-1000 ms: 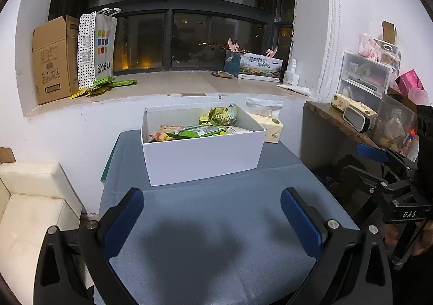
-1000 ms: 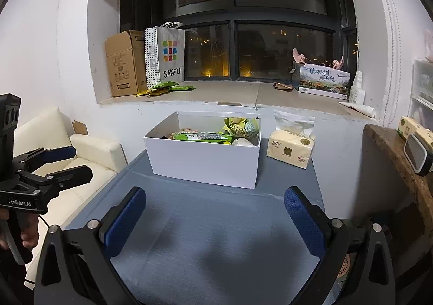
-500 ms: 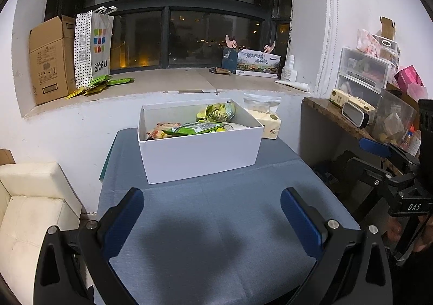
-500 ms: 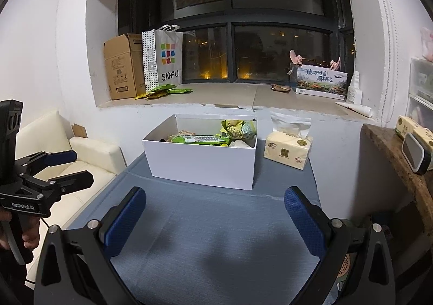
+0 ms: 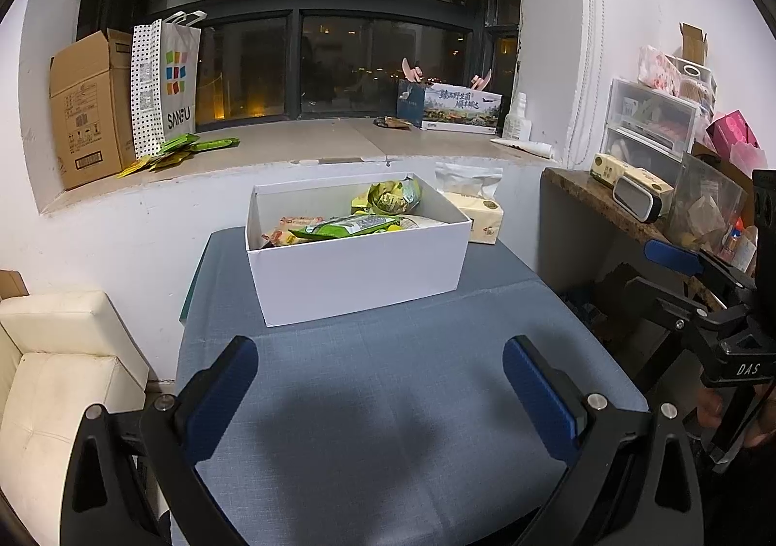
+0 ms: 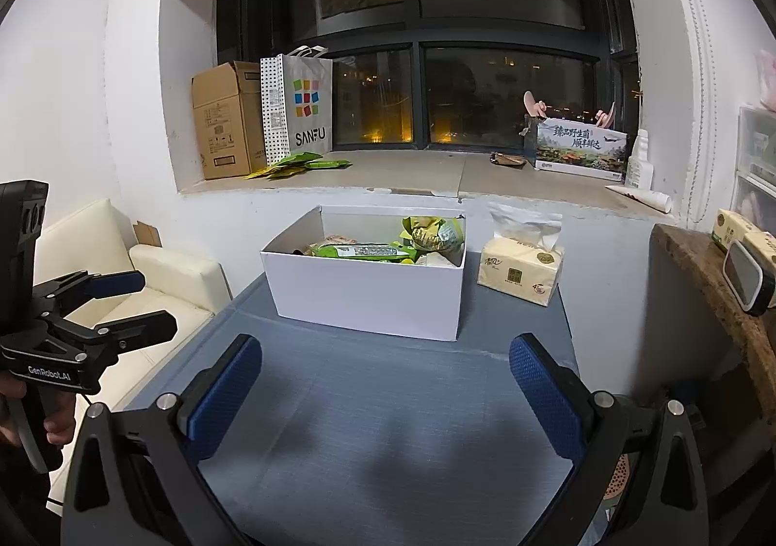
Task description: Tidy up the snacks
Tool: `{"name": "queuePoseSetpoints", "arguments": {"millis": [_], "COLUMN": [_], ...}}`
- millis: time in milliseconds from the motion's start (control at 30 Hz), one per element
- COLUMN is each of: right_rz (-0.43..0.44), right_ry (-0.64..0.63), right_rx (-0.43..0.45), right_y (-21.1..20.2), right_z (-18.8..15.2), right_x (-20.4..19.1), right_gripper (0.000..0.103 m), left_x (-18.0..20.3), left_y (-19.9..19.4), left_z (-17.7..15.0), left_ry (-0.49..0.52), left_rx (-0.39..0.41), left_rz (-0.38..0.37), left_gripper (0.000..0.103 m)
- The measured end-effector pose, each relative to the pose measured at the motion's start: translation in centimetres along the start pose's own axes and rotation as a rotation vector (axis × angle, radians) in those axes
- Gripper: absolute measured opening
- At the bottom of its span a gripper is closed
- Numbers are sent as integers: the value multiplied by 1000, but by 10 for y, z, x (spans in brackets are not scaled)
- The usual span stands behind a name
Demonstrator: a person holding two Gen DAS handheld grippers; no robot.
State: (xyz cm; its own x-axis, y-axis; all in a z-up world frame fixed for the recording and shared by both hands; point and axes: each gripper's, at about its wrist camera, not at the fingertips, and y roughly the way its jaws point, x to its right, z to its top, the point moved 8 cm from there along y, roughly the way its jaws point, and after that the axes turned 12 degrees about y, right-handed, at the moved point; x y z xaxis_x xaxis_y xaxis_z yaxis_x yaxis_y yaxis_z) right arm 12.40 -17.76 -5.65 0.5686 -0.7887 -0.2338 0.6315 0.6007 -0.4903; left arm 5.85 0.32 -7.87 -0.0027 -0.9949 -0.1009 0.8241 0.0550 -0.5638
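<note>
- Left gripper [image 5: 380, 381] spread wide, holding nothing, near side of box [image 5: 356, 267].
- Right gripper [image 6: 385, 381] likewise.
- Snacks [image 5: 347, 225] inside box, on surface [image 5: 388, 400].
- Tissues [image 6: 521, 272] just right of box.

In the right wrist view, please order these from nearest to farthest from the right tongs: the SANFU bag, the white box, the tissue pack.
From the right tongs, which are open:
1. White box, straight ahead on the grey table, with snacks inside.
2. Tissue pack, ahead to the right, beside the box's far right corner.
3. SANFU bag, far back on the windowsill, to the left.
</note>
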Motion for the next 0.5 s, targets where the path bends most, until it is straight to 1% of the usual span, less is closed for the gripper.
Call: {"name": "queuePoseSetpoints", "arguments": {"millis": [500], "right_rz": [0], "right_ry": [-3], "right_rx": [-4], "right_y": [-2], "right_z": [0], "right_x": [0], "right_gripper": [103], "left_x": [2], "left_y": [1], "left_z": [1], "left_ry": [10], "left_rx": [-3], "left_rz": [-2], "left_gripper": [103]}}
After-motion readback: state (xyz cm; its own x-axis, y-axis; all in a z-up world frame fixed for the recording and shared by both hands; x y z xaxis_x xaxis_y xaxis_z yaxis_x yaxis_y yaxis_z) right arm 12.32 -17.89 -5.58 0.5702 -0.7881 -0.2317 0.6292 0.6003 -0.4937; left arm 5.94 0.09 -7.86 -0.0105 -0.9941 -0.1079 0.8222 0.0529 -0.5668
